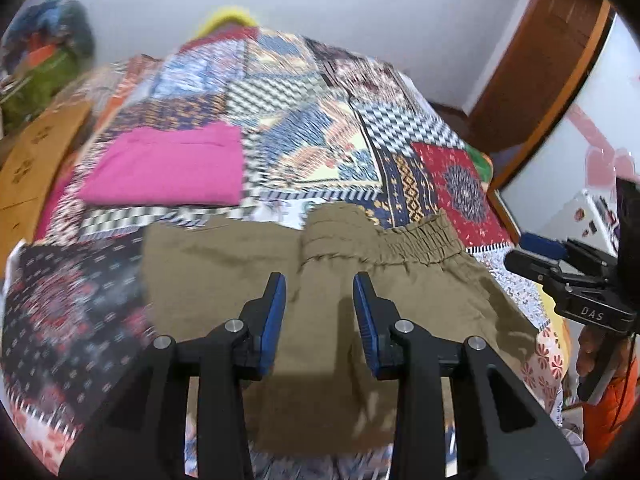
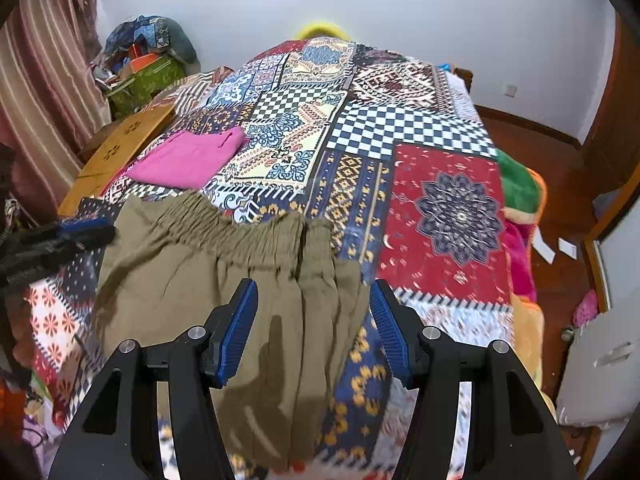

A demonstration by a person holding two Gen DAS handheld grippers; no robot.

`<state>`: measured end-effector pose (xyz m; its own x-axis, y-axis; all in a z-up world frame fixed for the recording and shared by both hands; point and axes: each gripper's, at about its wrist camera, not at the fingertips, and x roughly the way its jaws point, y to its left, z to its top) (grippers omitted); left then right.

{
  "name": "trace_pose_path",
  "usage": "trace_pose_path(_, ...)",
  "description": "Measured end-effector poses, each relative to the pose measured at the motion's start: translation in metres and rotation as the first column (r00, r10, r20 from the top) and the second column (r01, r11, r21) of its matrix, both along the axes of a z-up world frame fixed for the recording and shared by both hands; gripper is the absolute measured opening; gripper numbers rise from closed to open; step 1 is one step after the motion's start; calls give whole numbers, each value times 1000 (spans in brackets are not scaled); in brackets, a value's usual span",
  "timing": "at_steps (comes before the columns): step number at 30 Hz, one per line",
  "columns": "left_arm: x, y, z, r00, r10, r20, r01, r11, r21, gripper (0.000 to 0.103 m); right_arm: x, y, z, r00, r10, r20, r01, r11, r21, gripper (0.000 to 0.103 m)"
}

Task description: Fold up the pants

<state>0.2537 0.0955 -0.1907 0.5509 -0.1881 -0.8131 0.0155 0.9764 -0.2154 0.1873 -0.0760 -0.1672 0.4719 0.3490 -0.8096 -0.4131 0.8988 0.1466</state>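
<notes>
Olive pants [image 1: 328, 280] lie folded on the patchwork bedspread [image 2: 400, 128]; left tool [image 1: 320, 288] and right tool [image 2: 314, 296] hover above, jaws apart, holding nothing.

Room evenly, moderately lit; soft shadows on olive pants [image 1: 248, 264] beneath the fingers; left wrist view motion-smeared across patchwork bedspread [image 1: 304, 136]; right wrist view sharper; fisheye bending and black vignette at edges.
</notes>
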Motion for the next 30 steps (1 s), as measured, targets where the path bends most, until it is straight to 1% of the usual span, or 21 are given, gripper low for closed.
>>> trace_pose_path(3,30,-10,-25,998,-15,-62,17,999,28,34,15,9,-12,1000,11,-25,-11,1000,-6,54)
trace_pose_path(6,45,-10,-42,995,-12,-94,15,999,29,35,28,17,-28,999,22,-47,-23,999,-38,54)
trace_pose_path(9,53,-6,-52,995,-1,-98,6,999,44,41,39,20,-50,996,26,-80,-31,997,-69,54)
trace_pose_path(10,54,-5,-54,995,3,-100,1,999,38,42,42,19,-56,995,26,-95,-32,997,-67,54)
trace_pose_path(12,57,-4,-61,994,8,-108,-4,999,42,48,44,16,-64,993,24,-118,-30,998,-53,54)
trace_pose_path(13,57,-4,-63,995,10,-104,-4,999,53,51,44,15,-66,992,27,-125,-33,998,-51,54)
trace_pose_path(14,57,-5,-65,995,14,-97,-7,997,71,56,44,13,-67,992,25,-128,-32,998,-47,55)
trace_pose_path(15,57,-4,-65,996,15,-92,-8,997,80,58,44,12,-68,991,21,-131,-27,999,-45,56)
trace_pose_path(16,57,-2,-65,996,15,-91,-8,997,78,58,44,11,-68,991,21,-135,-27,999,-43,56)
trace_pose_path(18,57,1,-63,995,25,-100,-19,998,64,58,42,10,-65,991,17,-136,-24,999,-46,56)
trace_pose_path(20,55,2,-56,995,38,-93,-32,997,68,58,40,10,-59,992,11,-123,-19,998,-60,56)
trace_pose_path(22,47,0,-44,997,44,-66,-37,994,99,58,34,8,-51,995,4,-100,-12,997,-82,56)
trace_pose_path(23,41,-1,-36,998,43,-47,-37,993,115,58,34,6,-48,995,2,-95,-10,997,-80,56)
trace_pose_path(24,35,-1,-30,999,40,-33,-36,991,127,60,30,3,-43,996,1,-90,-7,998,-70,58)
trace_pose_path(25,31,-1,-25,999,40,-24,-36,990,135,62,29,-1,-40,996,-1,-85,-4,998,-62,58)
trace_pose_path(27,18,4,-13,999,50,10,-51,988,148,73,20,-6,-30,998,-5,-67,2,998,-56,58)
trace_pose_path(30,0,15,3,996,77,51,-84,985,153,78,8,-13,-17,999,-17,-43,16,999,-41,58)
